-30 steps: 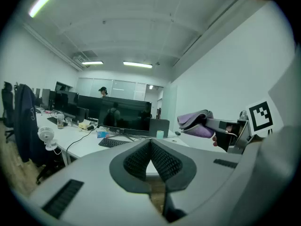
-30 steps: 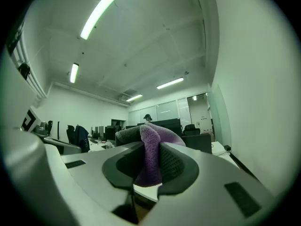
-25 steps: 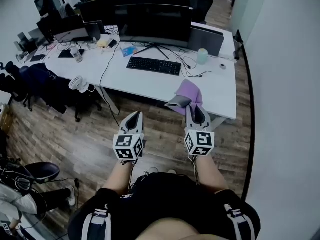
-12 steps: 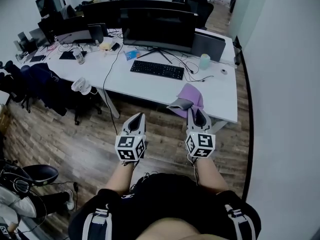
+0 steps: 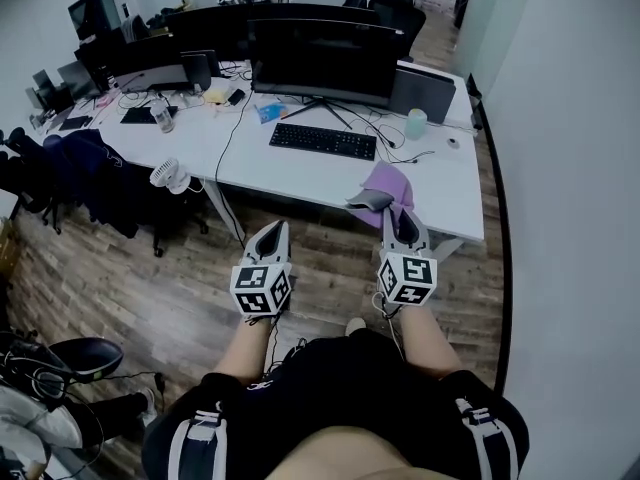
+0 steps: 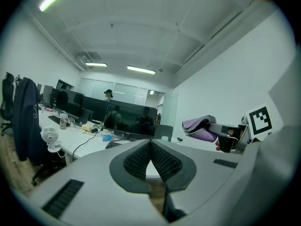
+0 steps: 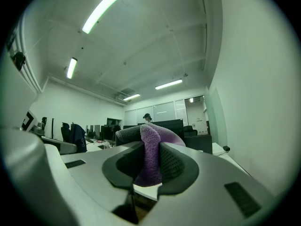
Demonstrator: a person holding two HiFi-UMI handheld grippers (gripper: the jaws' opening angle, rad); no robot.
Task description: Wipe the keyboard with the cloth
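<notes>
Purple cloth [image 7: 149, 155] is pinched tight between the jaws of the right gripper [image 5: 396, 214], near the front edge of the white desk [image 5: 300, 175]. The left gripper [image 6: 150, 143] has its jaws pressed together, with nothing between them. The black keyboard [image 5: 322, 140] lies farther back on the desk, well apart from both grippers.

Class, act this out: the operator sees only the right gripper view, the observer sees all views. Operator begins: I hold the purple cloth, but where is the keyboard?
Observer: The keyboard lies on the white desk, in front of the big monitor.
Operator: And my other side, is it carrying anything?
Observer: No, the left gripper is shut with nothing between its jaws.
Operator: What stands near the keyboard?
Observer: A pale green cup stands to its right on the desk.
</notes>
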